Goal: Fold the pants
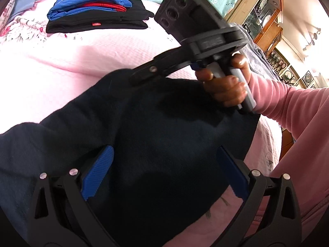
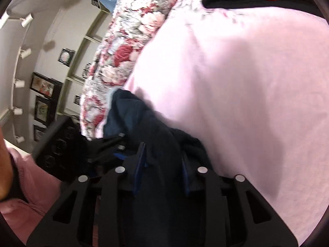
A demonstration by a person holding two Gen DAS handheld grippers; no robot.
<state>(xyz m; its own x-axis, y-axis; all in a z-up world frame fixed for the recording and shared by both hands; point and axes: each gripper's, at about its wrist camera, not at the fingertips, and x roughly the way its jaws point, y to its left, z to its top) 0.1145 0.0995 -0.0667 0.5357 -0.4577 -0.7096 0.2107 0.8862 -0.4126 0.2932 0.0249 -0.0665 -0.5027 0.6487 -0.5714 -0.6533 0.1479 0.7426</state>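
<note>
- You are gripping the dark pants (image 2: 158,144) with the right gripper (image 2: 162,170), clamped on a bunched edge, mid-fold on the pink bed (image 2: 246,92).
- Your left gripper (image 1: 164,173) is hovering agape; next, it probably needs to be pinching the opposite edge.

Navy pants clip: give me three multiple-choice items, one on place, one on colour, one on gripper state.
1. Where is the folded clothes stack?
A. On the pink bedspread
B. On a chair
C. On the floor

2. What colour are the left hand-held gripper pads?
A. Red
B. Blue
C. White

3. What is the right hand-held gripper doing?
A. Open above the bed
B. Holding a pillow
C. Shut on the navy pants

Answers: 1 A, the stack rests on the bedspread beyond the pants. 2 B, both ribbed pads are blue. 3 C, dark fabric is pinched between its fingers.
</note>
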